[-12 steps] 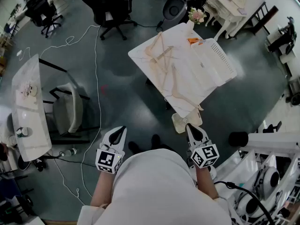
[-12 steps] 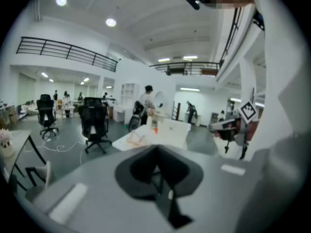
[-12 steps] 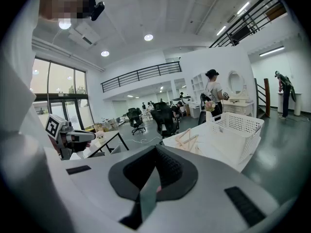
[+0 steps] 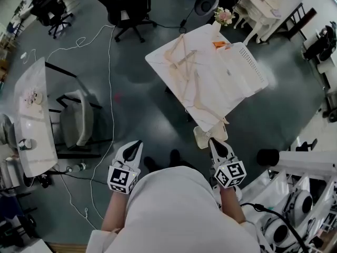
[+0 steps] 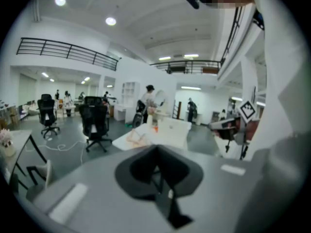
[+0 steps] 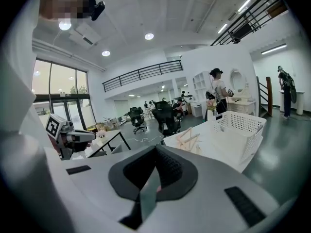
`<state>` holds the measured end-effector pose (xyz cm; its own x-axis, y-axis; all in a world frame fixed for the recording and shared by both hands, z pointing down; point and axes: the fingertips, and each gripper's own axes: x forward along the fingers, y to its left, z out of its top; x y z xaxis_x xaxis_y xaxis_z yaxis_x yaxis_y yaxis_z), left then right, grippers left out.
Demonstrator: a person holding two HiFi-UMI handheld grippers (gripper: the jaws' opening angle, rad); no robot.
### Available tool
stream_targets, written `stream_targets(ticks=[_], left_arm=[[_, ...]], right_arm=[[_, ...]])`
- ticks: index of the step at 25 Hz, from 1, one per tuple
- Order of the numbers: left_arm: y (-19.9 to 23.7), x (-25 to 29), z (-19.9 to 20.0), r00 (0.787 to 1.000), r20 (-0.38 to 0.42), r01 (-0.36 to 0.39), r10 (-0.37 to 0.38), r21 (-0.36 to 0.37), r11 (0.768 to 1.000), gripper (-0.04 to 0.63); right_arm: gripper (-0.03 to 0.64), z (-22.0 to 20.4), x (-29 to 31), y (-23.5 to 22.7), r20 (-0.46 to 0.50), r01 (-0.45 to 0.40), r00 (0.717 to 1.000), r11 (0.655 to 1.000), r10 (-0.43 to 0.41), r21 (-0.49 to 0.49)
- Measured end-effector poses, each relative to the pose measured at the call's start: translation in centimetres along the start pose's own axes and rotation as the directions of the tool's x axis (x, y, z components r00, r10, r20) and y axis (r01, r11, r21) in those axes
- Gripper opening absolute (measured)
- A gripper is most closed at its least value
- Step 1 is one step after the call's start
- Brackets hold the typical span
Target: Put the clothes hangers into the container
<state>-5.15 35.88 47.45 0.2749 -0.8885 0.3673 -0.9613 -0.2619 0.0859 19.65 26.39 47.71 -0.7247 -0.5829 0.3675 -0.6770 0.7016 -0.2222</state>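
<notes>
Several wooden hangers (image 4: 181, 62) lie on the white table (image 4: 210, 115) ahead of me, with one more hanger (image 4: 202, 107) near its front corner. The white perforated container (image 4: 239, 70) stands on the table's right half; it shows in the right gripper view too, as the container (image 6: 238, 130) beside the hangers (image 6: 187, 139). My left gripper (image 4: 131, 151) and right gripper (image 4: 217, 147) are held close to my body, short of the table, both shut and holding nothing. In their own views the left gripper (image 5: 158, 166) and the right gripper (image 6: 155, 171) show pads pressed together.
A small white basket (image 4: 210, 136) sits by the table's near corner. A flower vase (image 4: 222, 16) and an orange item (image 4: 218, 45) are at the table's far end. An office chair (image 4: 129, 9), a side table (image 4: 31, 120), floor cables (image 4: 110, 88) and equipment (image 4: 300, 194) surround me.
The head view has shifted slightly. Both grippers stay where they were, still shut.
</notes>
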Motion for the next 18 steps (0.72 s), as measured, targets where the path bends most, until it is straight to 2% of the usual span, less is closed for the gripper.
stream_targets(ticks=[12,18], left_arm=[[-2.0,2.7,0.2,1.0,-0.013,-0.008,0.008,-0.016,1.0,0.0],[-2.9,4.9,0.9,1.0,-0.002,-0.016,0.016,-0.023,1.0,0.0]], right_arm=[[0.003,-0.6,0.3,-3.4,-0.018,-0.018,1.0,0.998,0.019,0.052],[0.003,-0.3,0.8,-5.3,-0.018,-0.062,0.998,0.997,0.062,0.037]])
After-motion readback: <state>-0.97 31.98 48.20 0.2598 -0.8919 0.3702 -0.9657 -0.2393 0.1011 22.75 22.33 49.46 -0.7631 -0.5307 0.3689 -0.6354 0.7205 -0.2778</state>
